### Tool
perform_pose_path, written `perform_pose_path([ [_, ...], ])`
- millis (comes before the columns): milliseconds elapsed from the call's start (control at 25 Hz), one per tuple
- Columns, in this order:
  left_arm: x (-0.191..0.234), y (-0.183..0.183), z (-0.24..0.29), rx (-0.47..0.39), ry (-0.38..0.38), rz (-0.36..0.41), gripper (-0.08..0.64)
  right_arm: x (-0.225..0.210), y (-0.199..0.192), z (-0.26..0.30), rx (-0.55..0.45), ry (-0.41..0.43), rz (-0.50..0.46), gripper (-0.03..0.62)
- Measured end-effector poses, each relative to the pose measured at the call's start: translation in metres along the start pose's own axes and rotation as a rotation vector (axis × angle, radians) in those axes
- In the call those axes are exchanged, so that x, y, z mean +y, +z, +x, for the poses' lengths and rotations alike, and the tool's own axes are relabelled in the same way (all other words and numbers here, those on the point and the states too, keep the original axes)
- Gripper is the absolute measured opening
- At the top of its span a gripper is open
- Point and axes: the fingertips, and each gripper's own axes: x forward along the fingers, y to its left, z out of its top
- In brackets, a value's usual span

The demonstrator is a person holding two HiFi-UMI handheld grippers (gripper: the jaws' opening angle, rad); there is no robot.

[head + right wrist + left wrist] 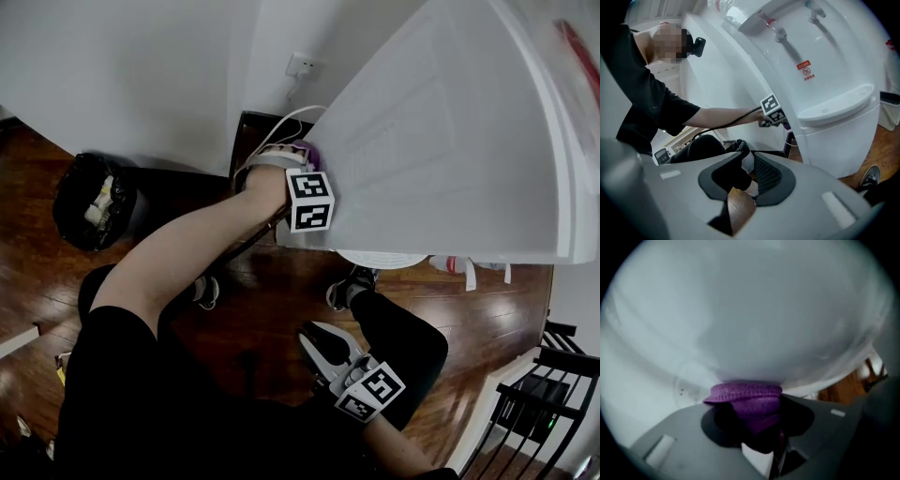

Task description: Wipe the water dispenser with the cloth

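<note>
Lighting is dim and even in all three views; shadows are soft. The wooden floor (281, 300) carries soft glare patches. Fisheye distortion bends the water dispenser (450, 141) and darkens every frame corner. The left gripper view is soft throughout; the cloth (747, 394) edge and nearby white surface lack focus
</note>
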Motion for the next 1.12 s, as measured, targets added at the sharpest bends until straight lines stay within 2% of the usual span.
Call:
perform_pose_path([
  [40, 0.031, 0.001, -0.003, -0.002, 0.038, -0.034, 0.213, -0.001, 0.001, 0.001, -0.005, 0.001, 0.007, 0.084],
  [120, 0.066, 0.003, -0.008, -0.002, 0.058, -0.076, 0.213, -0.001, 0.003, 0.003, -0.010, 0.008, 0.025, 0.084],
  [240, 0.058, 0.001, -0.002, 0.020, 0.035, -0.026, 0.213, 0.001, 0.000, 0.006, -0.001, 0.020, 0.046, 0.084],
  [320, 0.009, -0.004, 0.014, 0.033, -0.046, 0.023, 0.213, 0.002, -0.001, 0.007, 0.005, 0.021, 0.051, 0.084],
  [440, -0.091, -0.011, 0.024, 0.014, -0.208, 0.056, 0.215, 0.000, 0.000, 0.007, -0.003, 0.013, 0.066, 0.084],
  [560, -0.157, -0.014, 0.017, -0.023, -0.295, 0.082, 0.215, -0.005, -0.001, 0.007, -0.002, 0.011, 0.087, 0.084],
  [640, -0.178, -0.017, 0.021, -0.037, -0.312, 0.140, 0.213, -0.004, -0.004, 0.007, 0.006, 0.008, 0.101, 0.084],
  [720, -0.156, -0.019, 0.035, -0.060, -0.273, 0.149, 0.212, -0.004, -0.005, 0.007, 0.008, 0.003, 0.111, 0.084],
  [880, -0.015, -0.021, 0.053, -0.045, -0.047, 0.089, 0.210, -0.013, -0.004, 0.008, -0.002, -0.016, 0.130, 0.084],
  [960, 0.029, -0.022, 0.058, -0.033, -0.006, 0.045, 0.210, -0.016, -0.005, 0.007, -0.001, -0.025, 0.148, 0.084],
  [1040, 0.040, -0.024, 0.063, -0.027, -0.004, 0.027, 0.210, -0.017, -0.006, 0.009, 0.006, -0.024, 0.160, 0.084],
  [1120, 0.018, -0.026, 0.073, -0.023, -0.037, 0.038, 0.210, -0.015, -0.008, 0.011, 0.017, -0.015, 0.162, 0.084],
])
